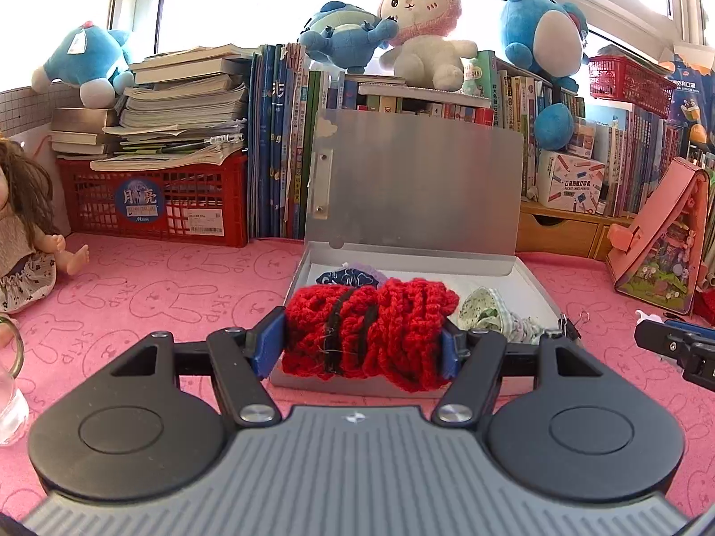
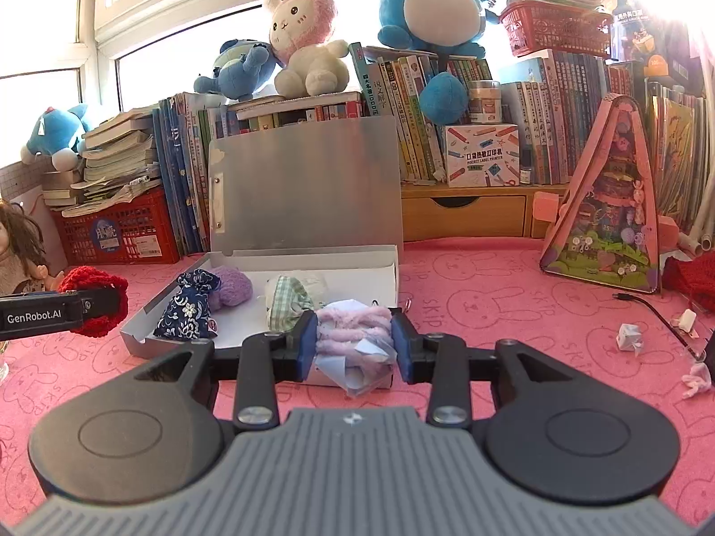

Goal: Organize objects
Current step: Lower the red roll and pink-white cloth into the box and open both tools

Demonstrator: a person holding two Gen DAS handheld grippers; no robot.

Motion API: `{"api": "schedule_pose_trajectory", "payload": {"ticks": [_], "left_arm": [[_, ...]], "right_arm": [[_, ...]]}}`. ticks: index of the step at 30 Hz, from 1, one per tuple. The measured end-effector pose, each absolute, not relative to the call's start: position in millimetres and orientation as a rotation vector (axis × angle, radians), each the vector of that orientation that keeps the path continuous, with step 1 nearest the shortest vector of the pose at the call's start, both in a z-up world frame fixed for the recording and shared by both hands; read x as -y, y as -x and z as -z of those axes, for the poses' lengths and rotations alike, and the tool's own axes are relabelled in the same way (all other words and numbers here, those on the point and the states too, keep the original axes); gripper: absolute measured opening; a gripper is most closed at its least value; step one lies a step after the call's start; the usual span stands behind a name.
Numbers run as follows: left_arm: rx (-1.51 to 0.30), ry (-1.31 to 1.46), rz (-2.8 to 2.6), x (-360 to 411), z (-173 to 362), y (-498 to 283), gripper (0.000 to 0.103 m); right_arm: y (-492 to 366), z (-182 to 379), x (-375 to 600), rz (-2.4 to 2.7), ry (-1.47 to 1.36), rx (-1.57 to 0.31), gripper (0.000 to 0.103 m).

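Our left gripper [image 1: 364, 341]: fingers wide apart, pinching the red knit bundle [image 1: 371, 330] btwn both pads, just over the open box's [image 1: 532, 288] near edge. Our right gripper [image 2: 355, 346]: fingers closer together, clamped on a lilac fuzzy packet [image 2: 353, 335] at the box's front right corner, above the pink tabletop [image 2: 491, 312].

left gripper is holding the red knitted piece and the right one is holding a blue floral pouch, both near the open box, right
Not quite. The right gripper holds a lilac fuzzy bundle, as the right wrist view shows; the blue floral pouch lies in the open box. The left gripper does hold the red knitted piece.
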State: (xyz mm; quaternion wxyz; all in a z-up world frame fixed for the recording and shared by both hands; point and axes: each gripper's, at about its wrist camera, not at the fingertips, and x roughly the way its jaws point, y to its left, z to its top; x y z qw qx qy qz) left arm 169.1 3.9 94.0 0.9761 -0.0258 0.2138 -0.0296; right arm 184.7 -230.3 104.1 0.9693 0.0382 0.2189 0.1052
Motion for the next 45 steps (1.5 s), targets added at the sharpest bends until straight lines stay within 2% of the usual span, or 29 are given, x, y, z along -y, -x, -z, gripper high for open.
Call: {"api": "schedule_pose_trajectory", "payload": {"ticks": [8,22,45], "left_arm": [[-0.460,0.076,0.083,-4,-97,-244,0.071],[-0.530,0.002,0.107,16,-57,-334,0.071],[-0.602,-0.076,0.071,24,-20,-369,0.074]], "right_arm": [[-258,-112,232,-0.237,-0.159,-0.524,0.041],[-353,-85,206,-0.205,-0.163,-0.631,0.042],[-399,-36,186,-0.201,-0.134,-0.757,0.043]]}}
